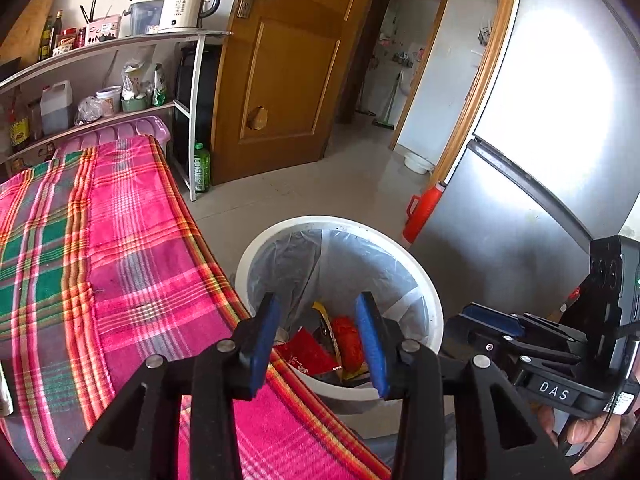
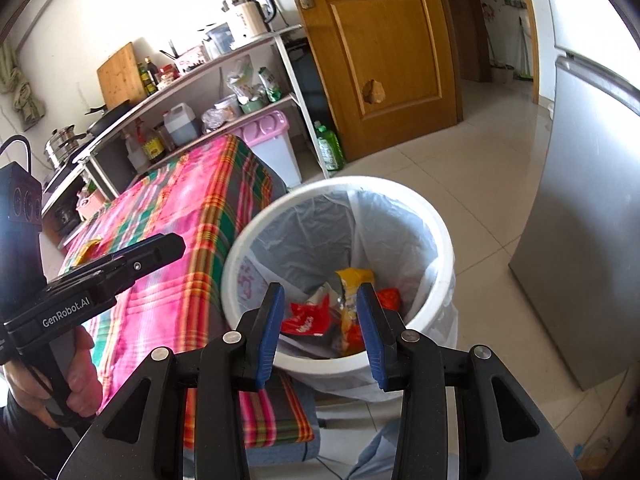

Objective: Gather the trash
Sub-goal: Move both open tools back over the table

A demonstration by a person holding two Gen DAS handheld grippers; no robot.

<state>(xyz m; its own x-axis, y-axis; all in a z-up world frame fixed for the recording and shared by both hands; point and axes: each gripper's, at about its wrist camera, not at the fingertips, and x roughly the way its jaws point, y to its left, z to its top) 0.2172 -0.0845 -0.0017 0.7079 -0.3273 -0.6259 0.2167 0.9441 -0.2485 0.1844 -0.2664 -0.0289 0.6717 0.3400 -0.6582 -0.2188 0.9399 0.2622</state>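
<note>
A white bin [image 1: 340,222] [image 2: 360,182] lined with a clear bag stands on the floor against the table's corner. Inside lie a red wrapper [image 1: 308,354] [image 2: 306,316], a yellow packet [image 2: 352,280] and an orange-red packet [image 1: 348,340]. My left gripper [image 1: 318,300] hovers over the bin's near rim, open, nothing between its blue pads. Beside it my right gripper [image 2: 320,288] also hangs open and empty above the bin; the left wrist view shows it [image 1: 480,316] at the right. A small yellow wrapper [image 2: 86,250] lies on the plaid tablecloth [image 2: 192,208], partly behind the left gripper [image 2: 160,248].
The pink plaid table [image 1: 120,240] fills the left side. A grey fridge [image 1: 540,160] stands right of the bin, a red thermos [image 1: 424,212] at its foot. Behind are a shelf with a kettle [image 1: 188,4], a lilac lidded bin [image 2: 272,136], a green bottle [image 1: 202,168] and a wooden door [image 1: 288,72].
</note>
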